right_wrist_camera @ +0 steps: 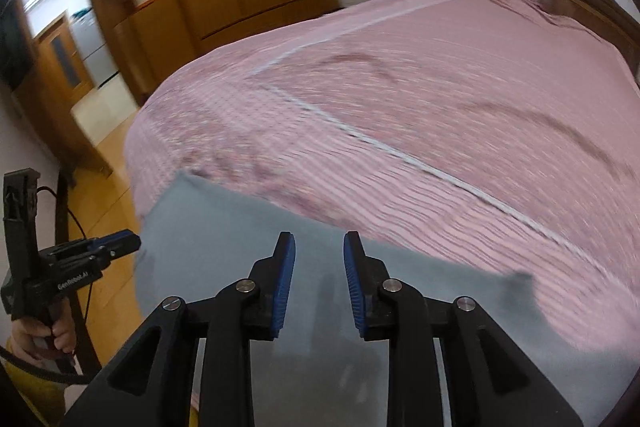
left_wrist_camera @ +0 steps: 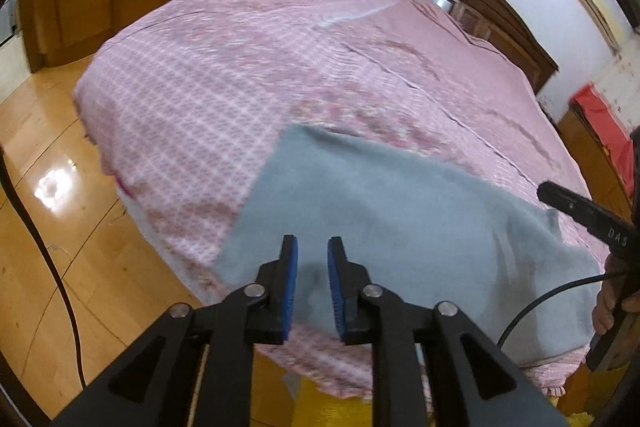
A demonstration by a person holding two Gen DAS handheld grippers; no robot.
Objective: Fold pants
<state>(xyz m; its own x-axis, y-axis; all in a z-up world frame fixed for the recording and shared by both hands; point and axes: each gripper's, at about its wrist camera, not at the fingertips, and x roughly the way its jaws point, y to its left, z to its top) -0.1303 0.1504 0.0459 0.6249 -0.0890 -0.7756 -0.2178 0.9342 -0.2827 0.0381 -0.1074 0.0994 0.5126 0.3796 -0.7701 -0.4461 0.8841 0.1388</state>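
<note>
On the bed's (left_wrist_camera: 200,75) near corner, grey pants (left_wrist_camera: 400,211) lie flat on the pink cover, already a neat rectangle; edges look squared. Left tool (left_wrist_camera: 313,247) hovers above the near-left part of the cloth, jaws spread, pinching nothing. Right tool (right_wrist_camera: 319,247) hovers over the cloth's middle, jaws likewise spread and empty. Both views blurred, so motion likely. Judged step: between folds, or a final check of the stack. Next move would call for both tools to drop to one short edge, pinch the layers together, and carry them across to the opposite edge without dragging the cover.
</note>
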